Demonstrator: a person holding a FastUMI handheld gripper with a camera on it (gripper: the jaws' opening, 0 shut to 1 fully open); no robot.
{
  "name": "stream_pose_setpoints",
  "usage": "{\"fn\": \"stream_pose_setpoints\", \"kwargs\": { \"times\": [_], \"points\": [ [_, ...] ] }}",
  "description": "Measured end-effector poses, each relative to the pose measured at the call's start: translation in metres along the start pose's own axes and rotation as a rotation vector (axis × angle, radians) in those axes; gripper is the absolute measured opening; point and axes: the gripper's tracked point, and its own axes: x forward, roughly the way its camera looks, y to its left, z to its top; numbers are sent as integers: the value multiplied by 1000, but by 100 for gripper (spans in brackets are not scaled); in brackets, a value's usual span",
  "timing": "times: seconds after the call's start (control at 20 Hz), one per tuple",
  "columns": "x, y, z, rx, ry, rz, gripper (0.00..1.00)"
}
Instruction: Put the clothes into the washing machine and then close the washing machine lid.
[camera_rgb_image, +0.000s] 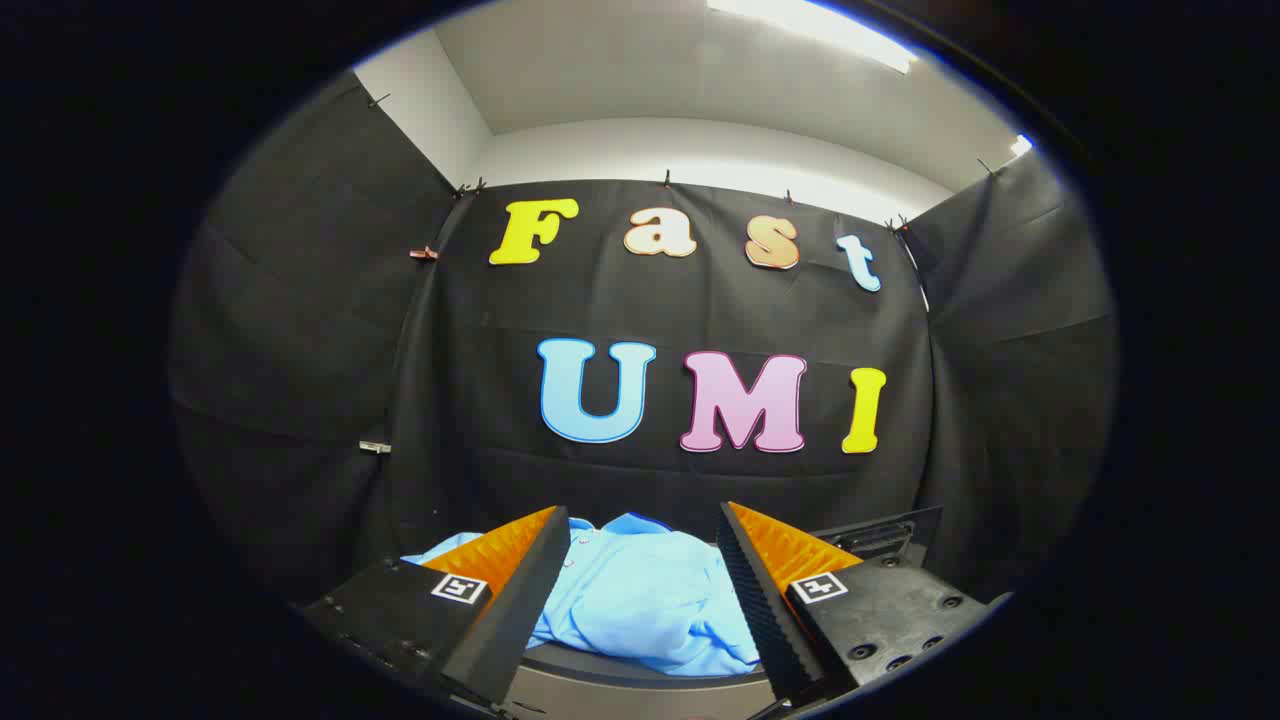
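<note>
Fingers (745, 590) up front, spread wide apart, gripping nothing; gripper (640, 580) is released. Light blue garment (640, 595) sits bunched between and just beyond them, lying on a dark curved rim (600, 662), probably the washing machine opening, can't confirm from this angle. Neither finger touches the cloth as far as I can tell. Judgement: we're at the grasp step, clothes not yet inside the drum. To do it well: drop the gripper straight into the thick part of the bunch, close on a fold with several layers, not a loose edge, so it lifts as one lump and doesn't trail over the rim. Watch for a sleeve hanging outside before the lid gets closed. Drum contents not visible; lid itself can't be made out. Dark ribbed part (880, 535) behind the right finger, unclear what it is.
</note>
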Motion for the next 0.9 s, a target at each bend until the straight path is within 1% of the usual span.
{"fn": "stream_pose_setpoints", "kwargs": {
  "times": [0.15,0.45,0.6,0.9],
  "points": [
    [1,-3,5,-19,-11,-9,94],
    [-4,-2,10,-43,-23,13,94],
    [-5,-1,9,-79,-35,31,94],
    [5,11,-5,-70,24,52,94]
  ]
}}
